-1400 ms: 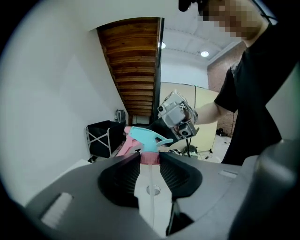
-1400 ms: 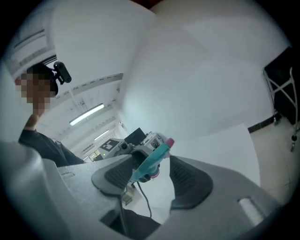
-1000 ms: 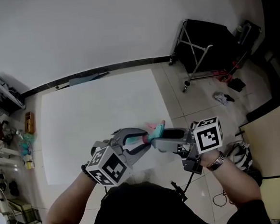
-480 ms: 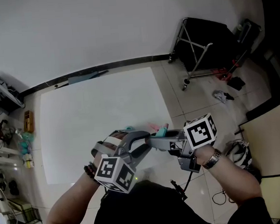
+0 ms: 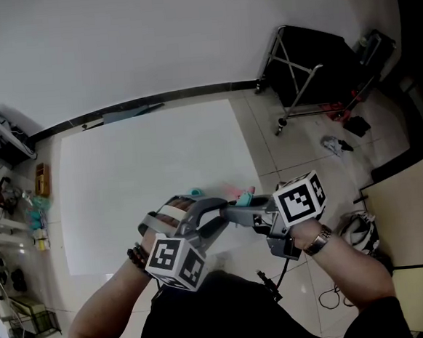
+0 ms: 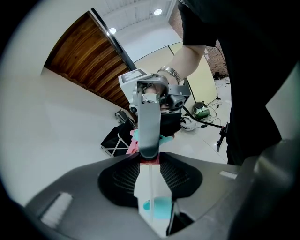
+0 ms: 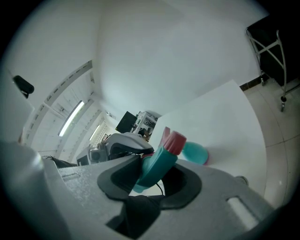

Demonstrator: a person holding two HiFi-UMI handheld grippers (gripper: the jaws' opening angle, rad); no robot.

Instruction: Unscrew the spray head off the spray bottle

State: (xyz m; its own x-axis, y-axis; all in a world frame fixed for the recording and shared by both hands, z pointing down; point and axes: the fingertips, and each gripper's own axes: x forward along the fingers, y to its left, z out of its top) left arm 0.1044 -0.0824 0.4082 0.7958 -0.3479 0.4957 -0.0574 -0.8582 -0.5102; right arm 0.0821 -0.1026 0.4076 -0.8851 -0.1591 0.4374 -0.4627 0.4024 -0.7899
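Observation:
In the left gripper view a white spray bottle [image 6: 151, 192] with a teal label sits between the jaws of my left gripper [image 6: 149, 163], which is shut on its body just below the red collar [image 6: 149, 161]. The right gripper's finger [image 6: 149, 124] reaches in over the neck from ahead. The right gripper view shows the teal spray head [image 7: 157, 168] with its red nozzle [image 7: 176, 140] between the jaws of my right gripper [image 7: 154, 172]. Those jaws are closing, with a gap still on one side. From the head view, both grippers [image 5: 216, 214] [image 5: 234, 212] meet tip to tip at waist height.
A white sheet [image 5: 145, 159] covers the floor below the grippers. A black folding cart [image 5: 313, 65] stands at the back right, cluttered shelves [image 5: 7, 210] line the left edge, and a pale table corner [image 5: 419, 214] is at the right. Cables trail on the tiles near my feet.
The right gripper has slid left onto the spray head and its jaws have narrowed around it. The left gripper has rolled, its marker cube dropping lower, still holding the bottle.

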